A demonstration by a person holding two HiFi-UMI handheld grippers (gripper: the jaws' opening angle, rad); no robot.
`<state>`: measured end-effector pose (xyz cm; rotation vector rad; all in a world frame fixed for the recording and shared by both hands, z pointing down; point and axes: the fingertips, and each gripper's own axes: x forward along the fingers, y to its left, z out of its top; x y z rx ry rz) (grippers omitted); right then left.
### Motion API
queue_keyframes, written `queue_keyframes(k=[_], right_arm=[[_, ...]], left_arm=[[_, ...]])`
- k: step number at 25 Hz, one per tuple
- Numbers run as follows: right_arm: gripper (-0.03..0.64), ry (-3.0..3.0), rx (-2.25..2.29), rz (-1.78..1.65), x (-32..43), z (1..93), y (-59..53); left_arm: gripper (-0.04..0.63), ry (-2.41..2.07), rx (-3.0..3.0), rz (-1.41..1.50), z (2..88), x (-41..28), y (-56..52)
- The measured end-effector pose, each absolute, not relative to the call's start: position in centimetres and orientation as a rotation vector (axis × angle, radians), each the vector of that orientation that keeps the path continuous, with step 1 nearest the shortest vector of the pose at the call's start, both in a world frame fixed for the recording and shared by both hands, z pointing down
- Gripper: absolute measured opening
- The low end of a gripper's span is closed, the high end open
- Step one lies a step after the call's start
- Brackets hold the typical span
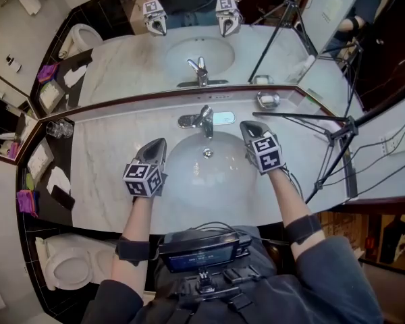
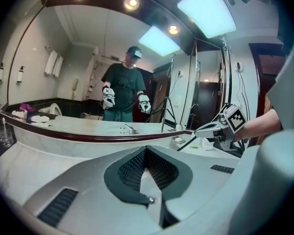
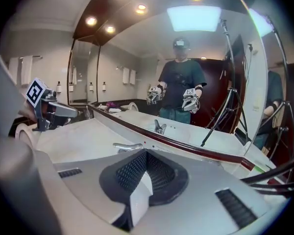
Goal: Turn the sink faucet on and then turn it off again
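Note:
The chrome faucet [image 1: 202, 119] stands at the back of the white sink basin [image 1: 206, 171], its lever [image 3: 127, 146] pointing sideways; no water stream shows. My left gripper [image 1: 160, 143] hovers over the basin's left rim, shut and empty, its pads meeting [image 2: 146, 151]. My right gripper [image 1: 247, 126] hangs just right of the faucet, apart from it, shut with nothing between its pads [image 3: 146, 155]. Each gripper view shows the other gripper: the right gripper [image 2: 208, 129] at the right, the left gripper [image 3: 63, 111] at the left.
A marble counter [image 1: 108, 160] runs under a wide mirror [image 1: 202, 39]. Glass tumblers [image 1: 57, 128] stand at the far left, a metal soap dish [image 1: 268, 100] behind right. A black tripod [image 1: 337, 137] leans over the counter's right side. A toilet [image 1: 67, 268] sits below left.

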<state>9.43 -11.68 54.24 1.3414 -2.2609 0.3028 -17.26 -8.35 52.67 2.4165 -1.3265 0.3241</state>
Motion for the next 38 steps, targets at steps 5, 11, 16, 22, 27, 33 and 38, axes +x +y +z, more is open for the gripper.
queue_keyframes(k=[5, 11, 16, 22, 27, 33, 38], right_arm=[[0.02, -2.289, 1.388, 0.392, 10.3, 54.9, -9.9], [0.02, -2.334, 1.416, 0.532, 9.9, 55.0, -8.4], [0.02, -2.358, 1.424, 0.575, 9.6, 55.0, -8.2], [0.02, -2.354, 1.403, 0.594, 9.1, 55.9, -8.0], [0.02, -2.351, 1.38, 0.601, 8.9, 56.4, -7.9], [0.02, -2.349, 1.358, 0.587, 8.9, 56.7, -7.8], [0.02, -2.354, 1.321, 0.559, 8.4, 57.1, -7.6]], left_arm=[[0.0, -1.337, 2.416, 0.3, 51.9, -18.0, -7.6], [0.0, -1.352, 2.395, 0.253, 51.6, -19.5, -7.0], [0.0, -1.363, 2.42, 0.303, 51.9, -19.5, -6.4], [0.0, -1.389, 2.423, 0.271, 51.2, -19.6, -6.5], [0.0, -1.42, 2.439, 0.305, 51.5, -19.6, -6.8], [0.029, -1.391, 2.466, 0.349, 52.6, -18.4, -7.1], [0.141, -1.338, 2.52, 0.458, 54.0, -16.5, -7.5]])
